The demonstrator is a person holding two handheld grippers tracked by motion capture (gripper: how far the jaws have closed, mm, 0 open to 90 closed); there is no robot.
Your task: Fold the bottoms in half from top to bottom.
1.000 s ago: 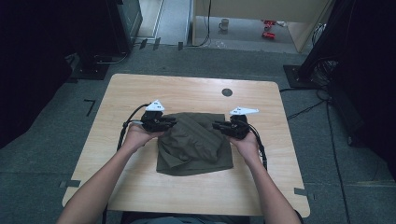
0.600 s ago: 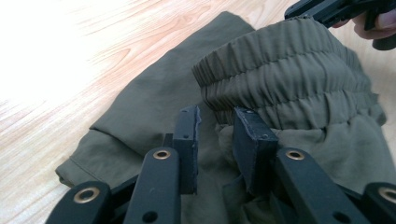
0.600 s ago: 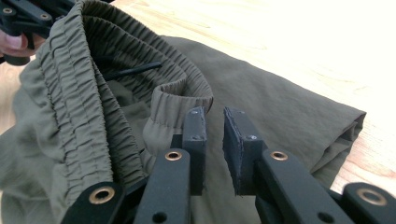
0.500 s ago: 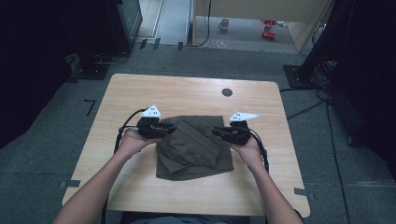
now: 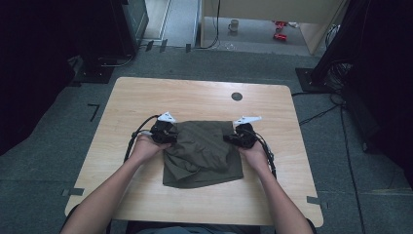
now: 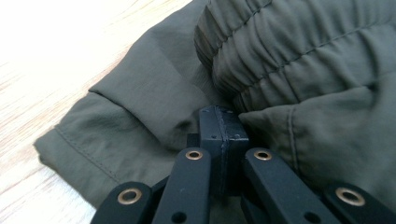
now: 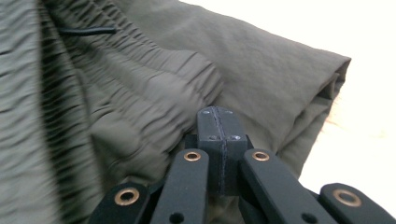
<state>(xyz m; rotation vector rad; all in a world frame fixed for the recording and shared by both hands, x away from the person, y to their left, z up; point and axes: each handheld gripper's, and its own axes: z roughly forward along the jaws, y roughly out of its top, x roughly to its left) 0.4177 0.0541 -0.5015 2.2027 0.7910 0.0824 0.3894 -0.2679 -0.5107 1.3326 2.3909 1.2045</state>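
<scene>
I am pinching the crumpled olive-green fabric shorts (image 5: 202, 153) with both jaws closed, elastic waistband (image 6: 299, 51) lying crosswise, legs toward me, on the pale wooden bench (image 5: 195, 97).

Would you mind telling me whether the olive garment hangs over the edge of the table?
No, in the high view the olive garment lies wholly on the wooden table, with bare wood showing on every side of it.

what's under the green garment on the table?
The olive garment lies on the bare wooden table. Its own folded layers sit beneath the elastic waistband. Whether anything else lies under it cannot be seen; the cloth covers that area.
</scene>
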